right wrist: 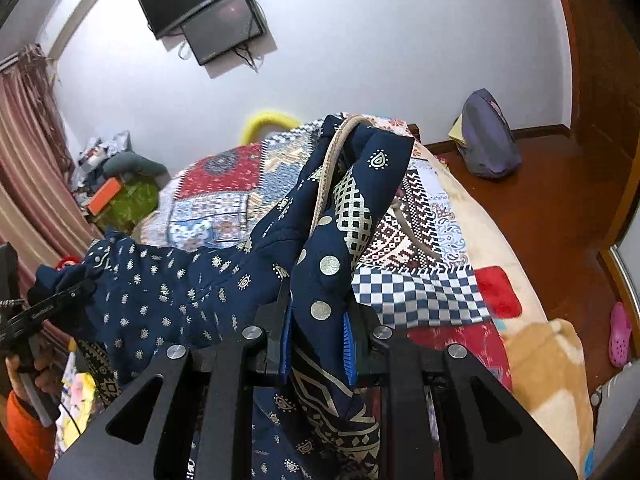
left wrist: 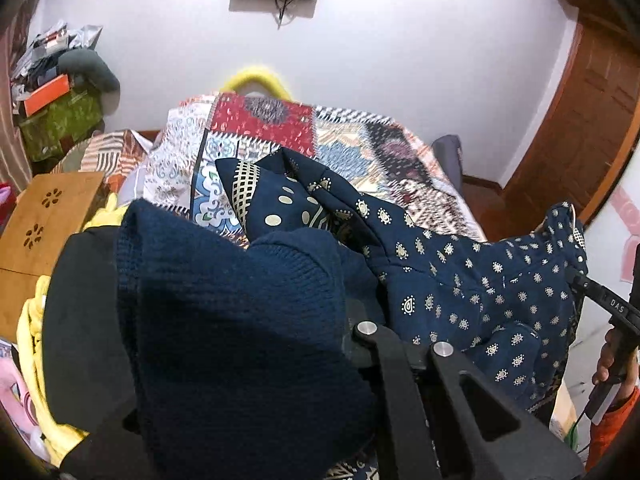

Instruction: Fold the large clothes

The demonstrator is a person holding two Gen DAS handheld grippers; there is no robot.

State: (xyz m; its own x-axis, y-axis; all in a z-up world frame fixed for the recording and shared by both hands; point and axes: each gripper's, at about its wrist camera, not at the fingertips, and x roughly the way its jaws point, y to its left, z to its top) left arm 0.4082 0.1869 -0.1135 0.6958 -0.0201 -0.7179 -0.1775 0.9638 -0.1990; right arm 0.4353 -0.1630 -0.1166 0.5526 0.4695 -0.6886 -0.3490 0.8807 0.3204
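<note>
A navy garment with cream paisley print (left wrist: 472, 292) hangs stretched in the air between both grippers, above the bed. In the left wrist view a plain dark blue knit fabric (left wrist: 240, 320) drapes over my left gripper (left wrist: 240, 280) and hides its fingers. My right gripper (right wrist: 318, 320) is shut on a bunched edge of the printed garment (right wrist: 160, 296), with blue pads (right wrist: 350, 344) on either side of the cloth. The right gripper also shows at the right edge of the left wrist view (left wrist: 580, 280), pinching the garment's far corner.
A bed with a patchwork quilt (left wrist: 280, 128) lies below. A wooden box (left wrist: 44, 216) and yellow cloth (left wrist: 36, 328) sit at left. Piled items (left wrist: 60, 92) stand in the corner. A purple bag (right wrist: 486, 136) and pink shoe (right wrist: 620, 334) are on the wooden floor. Wall monitors (right wrist: 208, 8).
</note>
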